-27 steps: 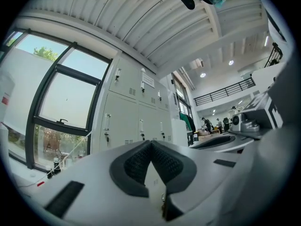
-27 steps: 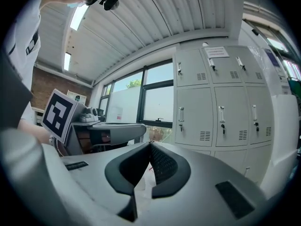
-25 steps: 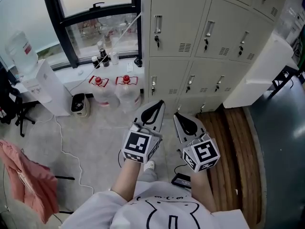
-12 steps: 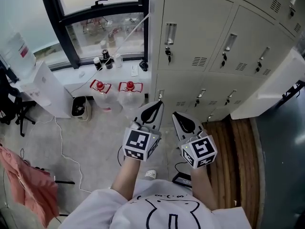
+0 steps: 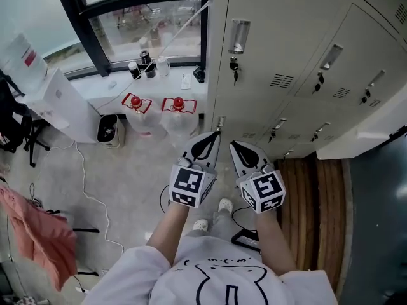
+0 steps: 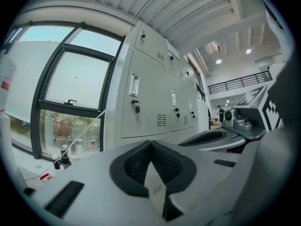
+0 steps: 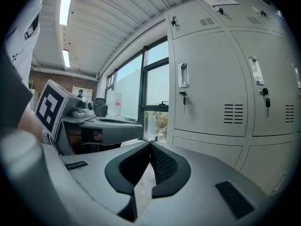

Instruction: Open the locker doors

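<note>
A bank of grey lockers (image 5: 299,49) fills the upper right of the head view, all doors closed. The leftmost upper door has a recessed handle (image 5: 240,35) with a key (image 5: 234,65) hanging below it. Smaller doors with handles (image 5: 278,127) run along the row beneath. My left gripper (image 5: 216,133) and right gripper (image 5: 233,144) are held side by side, pointing at the lockers' lower left corner, short of them. Both are shut with nothing between the pads. The left gripper view shows its jaws (image 6: 150,143) closed before the same door handle (image 6: 134,84). The right gripper view shows closed jaws (image 7: 150,145) and that handle (image 7: 183,75).
Two water bottles with red caps (image 5: 135,103) (image 5: 179,105) stand on the floor by the window. A white water dispenser (image 5: 44,91) is at left, a pink cloth (image 5: 38,234) lower left. Cables trail across the floor. A wooden platform (image 5: 315,196) lies right of my feet.
The person has stepped closer to the lockers, which now loom larger. Both grippers went forward with them and a little lower, still shut and side by side.
</note>
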The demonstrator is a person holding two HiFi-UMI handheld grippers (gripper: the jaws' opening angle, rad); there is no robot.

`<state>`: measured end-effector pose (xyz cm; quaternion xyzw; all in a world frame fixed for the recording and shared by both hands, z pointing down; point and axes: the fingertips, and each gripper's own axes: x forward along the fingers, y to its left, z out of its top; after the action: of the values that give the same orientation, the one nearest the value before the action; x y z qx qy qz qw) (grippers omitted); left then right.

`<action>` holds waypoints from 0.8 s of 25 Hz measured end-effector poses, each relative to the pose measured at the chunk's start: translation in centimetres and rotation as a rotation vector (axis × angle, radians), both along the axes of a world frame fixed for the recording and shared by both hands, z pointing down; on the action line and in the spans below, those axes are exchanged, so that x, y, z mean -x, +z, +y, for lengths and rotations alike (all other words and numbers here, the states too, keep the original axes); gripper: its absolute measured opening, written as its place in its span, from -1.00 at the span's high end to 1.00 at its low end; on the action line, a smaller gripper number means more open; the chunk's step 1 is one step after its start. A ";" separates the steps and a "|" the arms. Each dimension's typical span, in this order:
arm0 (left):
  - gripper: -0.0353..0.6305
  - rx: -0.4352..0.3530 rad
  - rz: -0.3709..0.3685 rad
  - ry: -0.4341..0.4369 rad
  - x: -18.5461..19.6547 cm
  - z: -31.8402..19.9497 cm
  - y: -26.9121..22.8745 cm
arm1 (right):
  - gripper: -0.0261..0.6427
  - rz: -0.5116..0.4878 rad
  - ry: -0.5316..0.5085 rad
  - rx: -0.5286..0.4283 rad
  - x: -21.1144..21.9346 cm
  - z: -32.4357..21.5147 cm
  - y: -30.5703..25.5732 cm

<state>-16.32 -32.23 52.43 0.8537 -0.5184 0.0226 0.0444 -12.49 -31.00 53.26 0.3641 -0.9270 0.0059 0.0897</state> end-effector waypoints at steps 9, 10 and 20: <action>0.83 0.086 0.013 -0.070 1.2 -5.0 5.3 | 0.92 0.009 0.028 0.102 0.6 -6.4 6.3; 0.83 0.098 0.010 -0.072 1.4 -5.3 5.8 | 0.89 0.013 0.028 0.116 1.0 -7.2 7.1; 0.83 0.181 -0.023 -0.084 3.3 -8.0 8.8 | 0.50 0.036 0.119 0.291 3.7 -14.4 17.0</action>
<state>-19.66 -40.18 61.28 0.8234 -0.5500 0.0770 0.1163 -16.22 -45.42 70.25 0.4018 -0.8913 0.1389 0.1578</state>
